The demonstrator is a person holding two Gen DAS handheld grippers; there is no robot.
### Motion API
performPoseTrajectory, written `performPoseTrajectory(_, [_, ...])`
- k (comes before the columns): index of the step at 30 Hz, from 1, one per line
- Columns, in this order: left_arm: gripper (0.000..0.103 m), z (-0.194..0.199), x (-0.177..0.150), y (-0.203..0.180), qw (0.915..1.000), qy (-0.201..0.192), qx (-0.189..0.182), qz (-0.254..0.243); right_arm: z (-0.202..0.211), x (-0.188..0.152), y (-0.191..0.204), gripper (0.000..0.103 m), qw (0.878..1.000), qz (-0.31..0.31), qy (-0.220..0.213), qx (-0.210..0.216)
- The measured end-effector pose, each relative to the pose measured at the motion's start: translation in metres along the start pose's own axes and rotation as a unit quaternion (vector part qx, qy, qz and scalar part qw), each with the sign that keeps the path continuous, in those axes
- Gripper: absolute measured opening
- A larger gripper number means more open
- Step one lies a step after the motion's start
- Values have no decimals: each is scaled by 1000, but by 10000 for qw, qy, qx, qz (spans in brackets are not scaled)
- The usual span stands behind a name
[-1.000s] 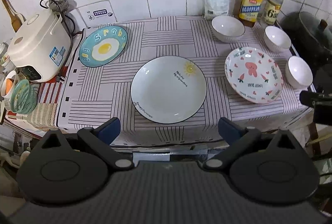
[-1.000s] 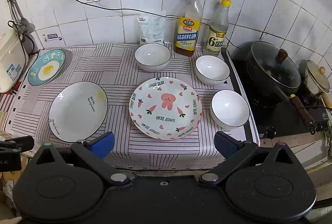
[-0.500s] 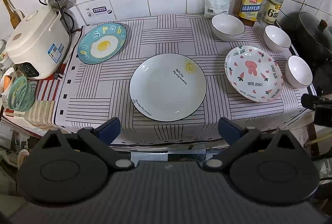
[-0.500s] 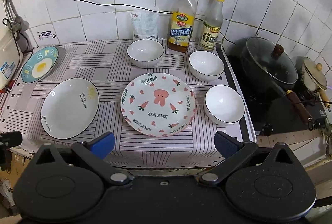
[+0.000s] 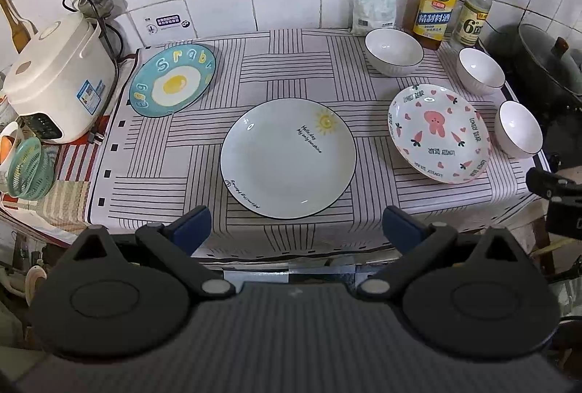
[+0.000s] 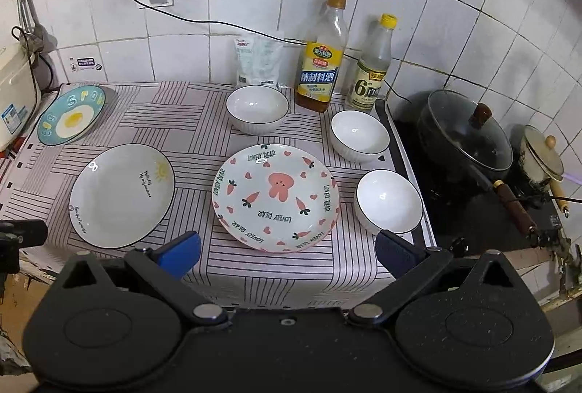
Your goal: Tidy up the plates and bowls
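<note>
On the striped cloth lie three plates: a blue egg plate (image 5: 172,79) at the back left, a white sun plate (image 5: 288,158) in the middle, and a pink rabbit plate (image 5: 438,133) on the right. Three white bowls (image 5: 394,52) (image 5: 481,71) (image 5: 520,128) stand behind and right of the rabbit plate. My left gripper (image 5: 296,229) is open and empty, just before the sun plate. My right gripper (image 6: 287,249) is open and empty, just before the rabbit plate (image 6: 275,198). The sun plate (image 6: 122,195) and egg plate (image 6: 71,115) lie to its left.
A rice cooker (image 5: 54,80) and green basket (image 5: 29,167) stand at the left. Two bottles (image 6: 320,58) (image 6: 371,65) and a bag (image 6: 259,60) line the tiled wall. A lidded black pot (image 6: 465,142) and small pan (image 6: 542,160) sit on the stove at right.
Both grippers have shifted slightly over the counter's front edge; the right one has drifted a little right and closer. Nothing on the cloth has moved. Both stay open.
</note>
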State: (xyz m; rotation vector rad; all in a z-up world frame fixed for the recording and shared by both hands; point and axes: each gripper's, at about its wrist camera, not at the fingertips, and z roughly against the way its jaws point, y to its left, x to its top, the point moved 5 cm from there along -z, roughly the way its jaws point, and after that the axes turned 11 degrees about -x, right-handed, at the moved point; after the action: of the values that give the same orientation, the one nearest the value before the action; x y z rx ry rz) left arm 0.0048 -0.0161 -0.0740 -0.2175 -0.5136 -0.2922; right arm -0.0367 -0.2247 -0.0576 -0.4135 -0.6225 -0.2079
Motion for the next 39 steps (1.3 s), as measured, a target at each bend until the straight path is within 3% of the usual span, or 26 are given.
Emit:
performPoseTrajectory(19, [102, -7, 8, -2, 10000, 53, -52, -11, -8, 3, -3, 103, 9999, -110, 26, -4])
performPoseTrajectory(23, [102, -7, 12, 2, 9996, -20, -264, 67, -12, 8, -3, 103, 9998, -174, -39, 102])
performPoseTrajectory(28, [102, -7, 29, 14, 9996, -162, -249, 20, -6, 17, -2, 103, 9939, -560, -605, 732])
performPoseTrajectory(32, [103, -18, 40, 39, 9996, -213, -117, 107, -9, 24, -1, 103, 9736, -754, -1503, 1542])
performPoseTrajectory(35, [103, -34, 44, 61, 9999, -121, 71, 75, -32, 33, 8, 103, 9673, -742, -1589, 1830])
performPoseTrajectory(39, [102, -63, 44, 88, 9997, 7, 54, 246, -70, 48, 42, 101, 9628, -152, -1336, 2343])
